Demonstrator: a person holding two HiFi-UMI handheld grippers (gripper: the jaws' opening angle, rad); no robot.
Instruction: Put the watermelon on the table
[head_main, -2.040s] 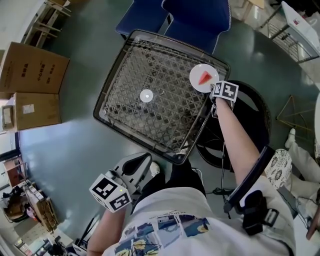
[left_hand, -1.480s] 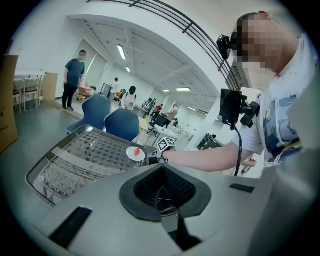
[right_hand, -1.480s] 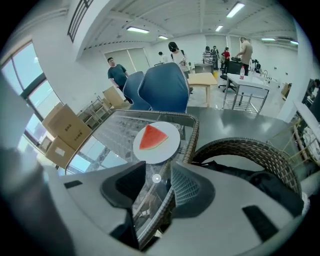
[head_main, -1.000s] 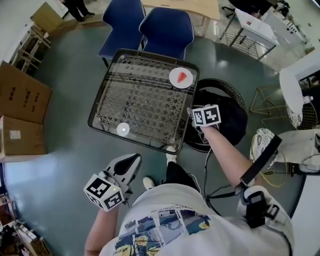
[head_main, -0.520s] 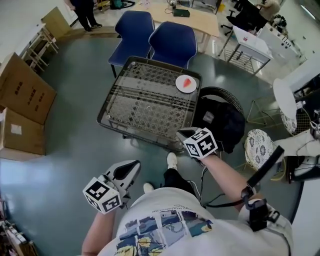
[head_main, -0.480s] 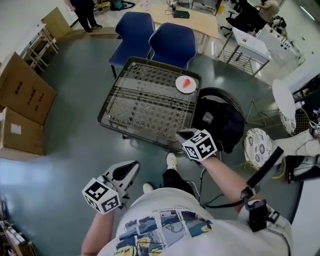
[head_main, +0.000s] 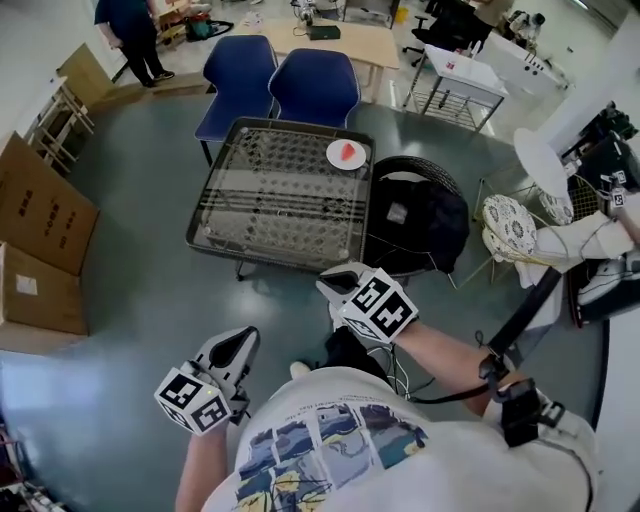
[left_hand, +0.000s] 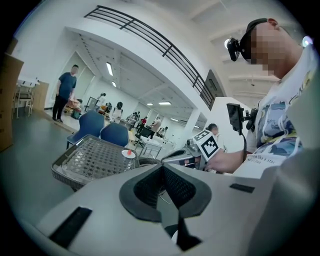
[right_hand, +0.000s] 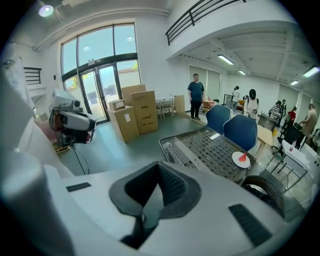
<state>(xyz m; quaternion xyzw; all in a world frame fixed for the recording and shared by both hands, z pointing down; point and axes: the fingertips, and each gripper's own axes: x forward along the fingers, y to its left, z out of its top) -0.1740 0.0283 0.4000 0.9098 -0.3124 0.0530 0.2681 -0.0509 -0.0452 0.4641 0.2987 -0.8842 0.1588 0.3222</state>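
The watermelon (head_main: 349, 151) sits on a plate (head_main: 334, 160) at the far right corner of the table (head_main: 270, 190), so placing looks done; left gripper (head_main: 236, 344) and right gripper (head_main: 330, 284), jaws together and empty, need only rest

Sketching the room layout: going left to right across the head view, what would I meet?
cardboard boxes → plate with the watermelon slice → black bag → patterned cushion
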